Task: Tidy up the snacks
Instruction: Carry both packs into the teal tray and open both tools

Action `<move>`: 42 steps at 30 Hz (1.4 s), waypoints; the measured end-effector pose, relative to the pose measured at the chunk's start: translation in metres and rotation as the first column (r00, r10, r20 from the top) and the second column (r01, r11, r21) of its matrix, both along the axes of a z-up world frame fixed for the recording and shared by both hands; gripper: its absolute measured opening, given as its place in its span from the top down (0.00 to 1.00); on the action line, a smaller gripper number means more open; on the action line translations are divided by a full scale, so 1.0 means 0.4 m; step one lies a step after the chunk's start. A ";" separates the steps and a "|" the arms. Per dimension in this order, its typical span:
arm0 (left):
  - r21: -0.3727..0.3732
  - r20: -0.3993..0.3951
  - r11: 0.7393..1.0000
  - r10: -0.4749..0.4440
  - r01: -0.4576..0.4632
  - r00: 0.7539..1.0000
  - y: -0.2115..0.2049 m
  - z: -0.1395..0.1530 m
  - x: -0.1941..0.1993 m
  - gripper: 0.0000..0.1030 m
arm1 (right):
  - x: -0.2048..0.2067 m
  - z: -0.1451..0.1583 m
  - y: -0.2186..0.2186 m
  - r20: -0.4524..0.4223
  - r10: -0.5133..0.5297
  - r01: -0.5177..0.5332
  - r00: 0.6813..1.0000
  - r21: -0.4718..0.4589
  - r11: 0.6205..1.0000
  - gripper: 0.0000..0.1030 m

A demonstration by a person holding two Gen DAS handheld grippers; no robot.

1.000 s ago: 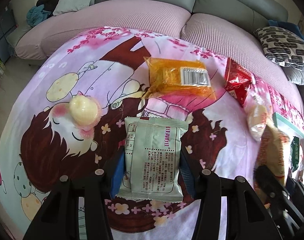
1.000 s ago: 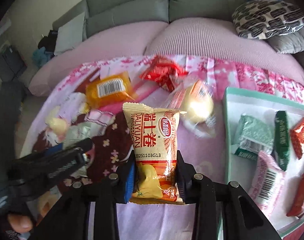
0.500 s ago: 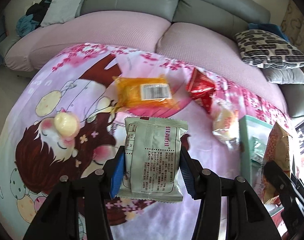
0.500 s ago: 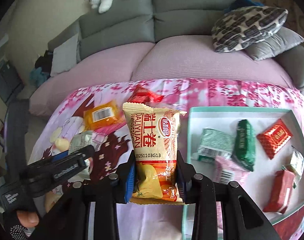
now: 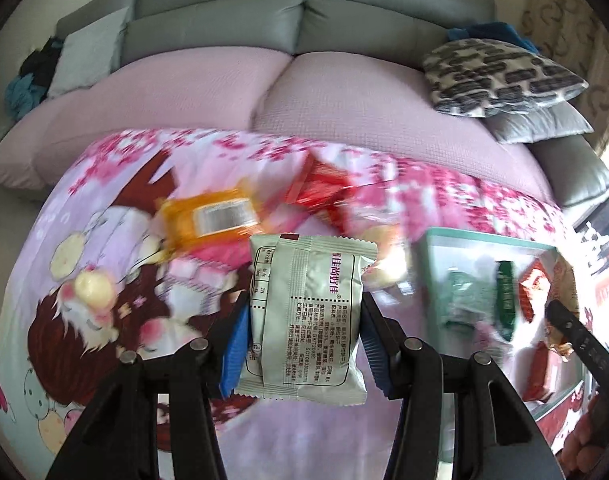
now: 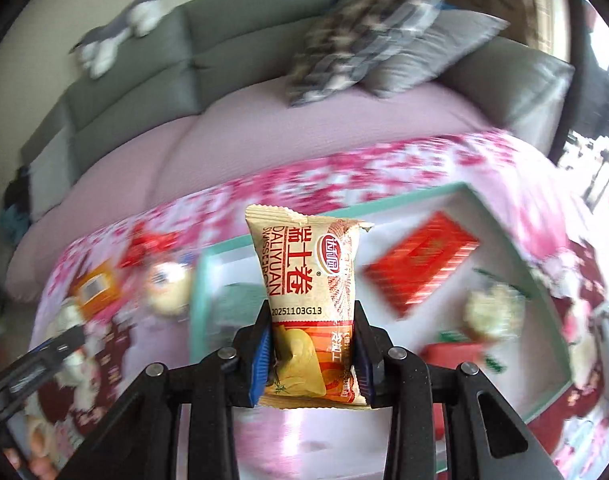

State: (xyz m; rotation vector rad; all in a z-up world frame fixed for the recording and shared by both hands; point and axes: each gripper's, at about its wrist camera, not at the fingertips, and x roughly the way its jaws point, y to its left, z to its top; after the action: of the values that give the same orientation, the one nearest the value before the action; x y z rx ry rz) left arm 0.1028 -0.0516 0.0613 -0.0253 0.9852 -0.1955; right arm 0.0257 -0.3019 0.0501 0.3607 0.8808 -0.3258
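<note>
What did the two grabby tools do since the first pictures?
Both tools carried their snacks rightward, toward the tray. The right tool now hangs over the tray with the yellow pack; a second ago it was over the blanket. The left tool with the pale pack is nearer the tray too. Nothing was let go; both grips stayed shut.

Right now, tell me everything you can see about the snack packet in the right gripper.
The Swiss roll packet is a tan plastic pillow pack with red Chinese characters, a round red logo, "DALIYUAN" and the code 20251103G13. Its crimped top edge points away from the camera. The right gripper pinches its lower half between blue pads, holding it in front of the teal-rimmed tray.
</note>
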 end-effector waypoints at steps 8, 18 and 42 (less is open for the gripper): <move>-0.011 -0.002 0.979 -0.204 0.204 0.979 -0.233 0.052 0.003 0.48 | -0.041 -0.021 -0.140 -0.012 -0.124 0.124 0.992 0.038 0.992 0.64; 0.001 -0.048 0.922 -0.387 0.388 0.921 -0.494 0.033 0.001 0.48 | -0.060 -0.036 -0.200 -0.022 -0.170 0.171 0.985 0.047 0.984 0.64; 0.043 -0.130 0.936 -0.341 0.349 0.931 -0.556 -0.044 0.039 0.42 | -0.042 -0.076 -0.217 -0.067 -0.149 0.153 0.987 0.071 0.986 0.63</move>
State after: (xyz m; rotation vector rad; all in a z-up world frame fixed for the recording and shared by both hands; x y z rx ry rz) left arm 0.1182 -0.2742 0.0439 0.2007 1.1124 -0.4904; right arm 0.0087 -0.3887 0.0196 0.4914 0.9304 -0.4462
